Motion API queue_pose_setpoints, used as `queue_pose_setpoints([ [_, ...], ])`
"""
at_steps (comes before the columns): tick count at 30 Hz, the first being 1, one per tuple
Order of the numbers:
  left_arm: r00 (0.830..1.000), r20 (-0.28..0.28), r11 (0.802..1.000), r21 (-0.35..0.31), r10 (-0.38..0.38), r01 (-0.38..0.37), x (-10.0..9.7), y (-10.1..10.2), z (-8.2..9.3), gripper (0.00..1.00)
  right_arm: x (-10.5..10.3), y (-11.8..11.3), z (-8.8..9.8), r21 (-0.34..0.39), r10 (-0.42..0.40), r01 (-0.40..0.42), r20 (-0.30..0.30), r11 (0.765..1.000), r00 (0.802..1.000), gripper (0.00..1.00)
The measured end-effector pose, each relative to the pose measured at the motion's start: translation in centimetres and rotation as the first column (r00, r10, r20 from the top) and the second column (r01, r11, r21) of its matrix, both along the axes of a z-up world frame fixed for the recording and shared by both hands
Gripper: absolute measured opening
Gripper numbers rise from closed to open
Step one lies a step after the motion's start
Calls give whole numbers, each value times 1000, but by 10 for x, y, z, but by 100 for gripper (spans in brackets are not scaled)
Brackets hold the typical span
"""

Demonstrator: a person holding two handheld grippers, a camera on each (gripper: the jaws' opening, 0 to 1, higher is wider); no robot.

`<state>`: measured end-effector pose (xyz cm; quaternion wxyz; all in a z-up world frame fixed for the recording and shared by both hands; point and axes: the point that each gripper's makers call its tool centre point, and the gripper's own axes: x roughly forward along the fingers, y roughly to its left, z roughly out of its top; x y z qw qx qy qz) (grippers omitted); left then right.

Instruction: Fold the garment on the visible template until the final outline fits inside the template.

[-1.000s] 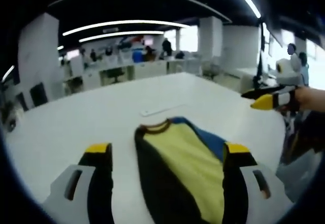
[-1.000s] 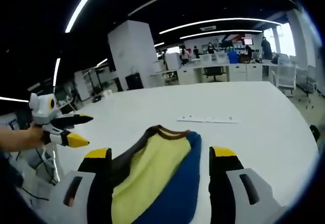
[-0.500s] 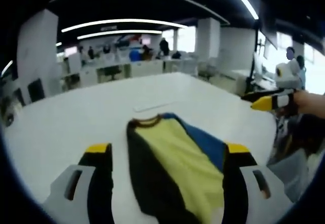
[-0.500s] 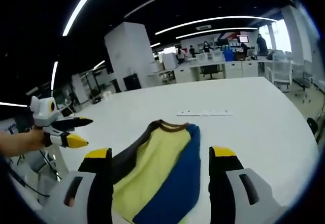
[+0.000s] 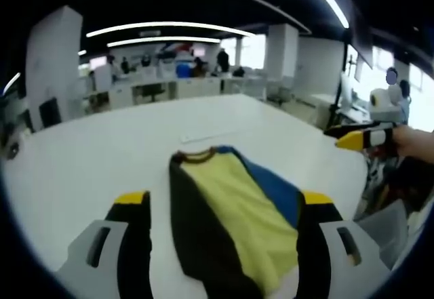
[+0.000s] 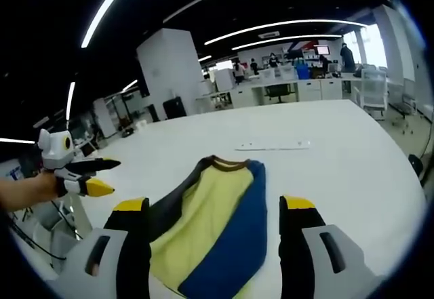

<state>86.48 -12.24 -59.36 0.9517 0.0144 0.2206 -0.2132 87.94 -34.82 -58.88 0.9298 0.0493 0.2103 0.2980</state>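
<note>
A folded garment (image 5: 230, 217) lies flat on the white table (image 5: 102, 163). It has a yellow middle, a dark side, a blue side and a brown collar at the far end. In the right gripper view the garment (image 6: 210, 224) lies the same way. My left gripper (image 5: 224, 198) is open above its near end, gripping nothing. My right gripper (image 6: 215, 204) is open too, with nothing in it. Each gripper shows in the other view, held by a hand off the table's side: the right gripper (image 5: 358, 135) and the left gripper (image 6: 95, 175), both apart from the garment.
A thin white strip (image 5: 203, 136) lies on the table beyond the collar, also seen as the strip (image 6: 272, 146). Past the table's far edge stand office desks (image 6: 298, 89), chairs, a white pillar (image 6: 173, 75) and distant people.
Both views have pulled back a little, so the garment's near edge now shows. The garment itself lies as before, and both grippers stay open.
</note>
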Motion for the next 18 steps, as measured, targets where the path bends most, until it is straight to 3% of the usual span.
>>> queue_pose_setpoints([
  [6, 1000, -13, 1000, -2, 3, -3, -5, 1, -6, 84, -6, 6, -5, -38, 31, -29, 40, 999, 999, 74],
  [10, 1000, -27, 1000, -9, 17, -17, -7, 6, -11, 84, -13, 10, -17, -68, 53, -52, 19, 996, 998, 74],
  [15, 999, -36, 1000, -8, 22, -22, -10, 8, -15, 84, -30, 17, -44, -173, 132, -134, -24, 976, 991, 74],
  [18, 999, -43, 999, -11, 29, -30, -11, 10, -17, 84, -38, 23, -57, -197, 154, -161, -48, 967, 987, 74],
])
